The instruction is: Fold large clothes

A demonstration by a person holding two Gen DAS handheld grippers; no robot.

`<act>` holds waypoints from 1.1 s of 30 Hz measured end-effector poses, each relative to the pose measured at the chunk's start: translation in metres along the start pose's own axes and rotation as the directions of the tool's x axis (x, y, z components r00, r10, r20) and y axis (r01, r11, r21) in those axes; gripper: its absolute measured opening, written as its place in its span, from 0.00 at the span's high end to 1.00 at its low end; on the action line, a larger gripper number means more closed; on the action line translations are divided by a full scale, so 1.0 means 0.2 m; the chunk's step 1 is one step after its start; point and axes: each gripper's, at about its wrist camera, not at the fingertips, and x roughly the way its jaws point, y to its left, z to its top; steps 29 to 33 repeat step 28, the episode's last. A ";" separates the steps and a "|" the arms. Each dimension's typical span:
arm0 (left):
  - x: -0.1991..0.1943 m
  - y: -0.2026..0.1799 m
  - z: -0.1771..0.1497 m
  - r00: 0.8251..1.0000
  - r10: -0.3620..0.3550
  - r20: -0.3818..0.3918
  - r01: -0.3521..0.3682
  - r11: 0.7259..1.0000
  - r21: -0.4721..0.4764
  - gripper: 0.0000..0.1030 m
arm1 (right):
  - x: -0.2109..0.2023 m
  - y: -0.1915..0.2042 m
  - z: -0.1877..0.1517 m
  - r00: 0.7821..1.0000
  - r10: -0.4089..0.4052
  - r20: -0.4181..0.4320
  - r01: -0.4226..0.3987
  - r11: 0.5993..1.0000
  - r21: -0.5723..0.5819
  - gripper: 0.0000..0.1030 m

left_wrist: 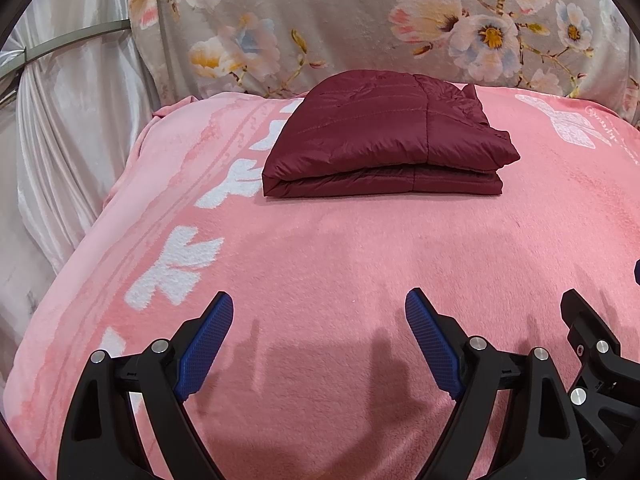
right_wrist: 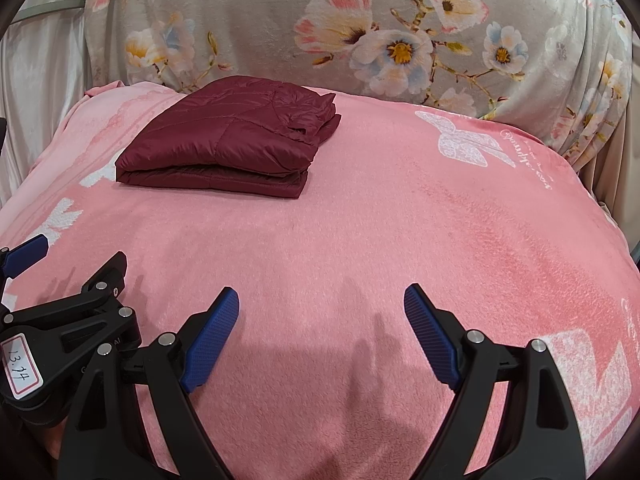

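A dark red quilted jacket (left_wrist: 384, 136) lies folded into a flat, neat stack on the far part of a pink blanket (left_wrist: 320, 264). It also shows in the right wrist view (right_wrist: 228, 140), at the far left. My left gripper (left_wrist: 320, 312) is open and empty, hovering over bare pink blanket well short of the jacket. My right gripper (right_wrist: 322, 304) is open and empty too, over the near middle of the blanket (right_wrist: 380, 240). The two grippers are side by side: the right one's finger shows in the left wrist view (left_wrist: 584, 320), and the left gripper shows in the right wrist view (right_wrist: 68, 280).
A grey floral blanket (left_wrist: 360, 20) rises behind the pink one like a backrest. Shiny white curtain fabric (left_wrist: 60, 120) hangs at the left. The pink blanket drops off at its left and right edges. A white label reading 13.14 (right_wrist: 18, 364) is on the left gripper.
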 end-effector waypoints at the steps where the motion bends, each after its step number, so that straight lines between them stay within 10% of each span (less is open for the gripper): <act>1: 0.00 0.00 0.00 1.000 0.001 0.000 -0.001 1.000 0.000 0.18 | 0.00 0.00 0.00 1.000 -0.001 0.000 0.001 1.000 -0.001 0.20; 33: 0.00 0.01 0.02 1.000 -0.004 0.007 0.004 1.000 0.003 0.22 | 0.00 0.00 0.00 1.000 -0.002 0.000 0.002 1.000 -0.004 0.20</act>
